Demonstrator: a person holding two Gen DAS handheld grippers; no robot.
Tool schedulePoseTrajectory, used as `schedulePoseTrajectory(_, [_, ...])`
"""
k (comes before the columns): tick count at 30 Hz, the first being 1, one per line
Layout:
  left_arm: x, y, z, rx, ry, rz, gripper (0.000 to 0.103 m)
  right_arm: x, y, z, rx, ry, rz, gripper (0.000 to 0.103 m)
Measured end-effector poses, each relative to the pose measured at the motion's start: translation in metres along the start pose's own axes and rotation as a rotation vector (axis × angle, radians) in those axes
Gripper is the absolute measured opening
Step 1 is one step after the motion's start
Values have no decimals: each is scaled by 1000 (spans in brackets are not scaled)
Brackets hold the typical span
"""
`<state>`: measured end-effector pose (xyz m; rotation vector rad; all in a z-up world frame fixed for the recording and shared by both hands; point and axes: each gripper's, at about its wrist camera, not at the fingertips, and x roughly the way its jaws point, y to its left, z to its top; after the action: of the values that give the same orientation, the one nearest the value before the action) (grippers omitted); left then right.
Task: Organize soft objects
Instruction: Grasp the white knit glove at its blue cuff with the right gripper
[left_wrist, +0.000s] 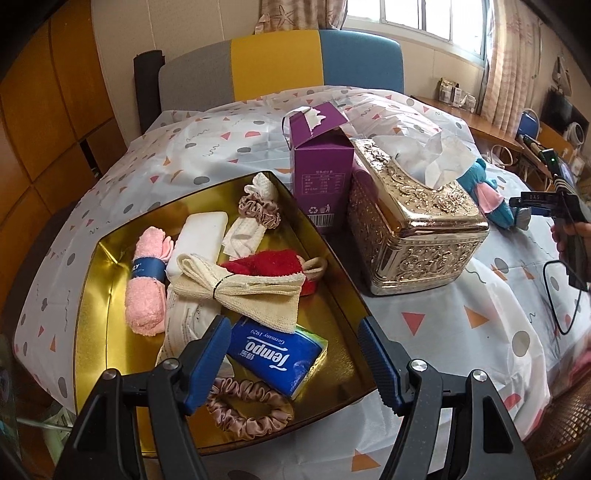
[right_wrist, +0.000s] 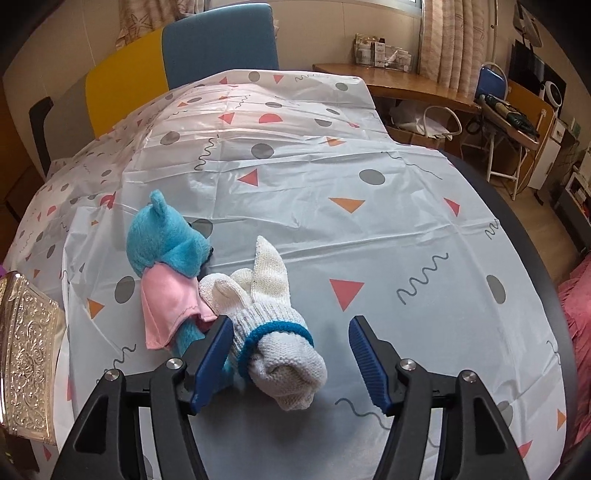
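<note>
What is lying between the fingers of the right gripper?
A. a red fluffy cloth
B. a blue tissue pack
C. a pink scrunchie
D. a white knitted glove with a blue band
D: the white knitted glove lies on the tablecloth between the open jaws of the right gripper, beside the blue plush toy.

Blue plush toy (left_wrist: 491, 192): mostly hidden behind ornate tissue box (left_wrist: 413, 221). Purple carton (left_wrist: 321, 173) label print too small to read.

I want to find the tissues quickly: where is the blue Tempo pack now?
In the left wrist view, the blue Tempo pack lies in the near part of the gold tray, between the open left gripper fingers, beside the pink scrunchie.
</note>
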<state>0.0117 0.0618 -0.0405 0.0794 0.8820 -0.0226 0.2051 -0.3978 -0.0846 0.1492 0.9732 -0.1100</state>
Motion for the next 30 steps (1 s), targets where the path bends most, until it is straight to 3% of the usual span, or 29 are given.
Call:
schedulePoseTrajectory(6, [3,9,-4,-26,7,0,72,20,10,6,-2,137,85,66])
schedulePoseTrajectory(7, [3,10,-4,-28,5,-1,72,23,14,2,3,179,115,62])
schedulePoseTrajectory(8, [3,11,-4,-29,3,-3,72,26,20,-4,-6,208,132,52])
schedulePoseTrajectory(11, [2,13,-5,-38,-1,-11,72,19,35,-21,-35,217,130,39])
schedulePoseTrajectory(18, [2,18,-8,-58,-1,-38,72,-9,51,-62,-16,302,262,40])
schedulePoseTrajectory(23, [2,25,-9,-78,-1,-51,72,-36,49,-81,-52,273,250,51])
schedulePoseTrajectory(30, [-3,36,-6,-120,-18,-58,72,-63,35,-55,-78,123,114,60])
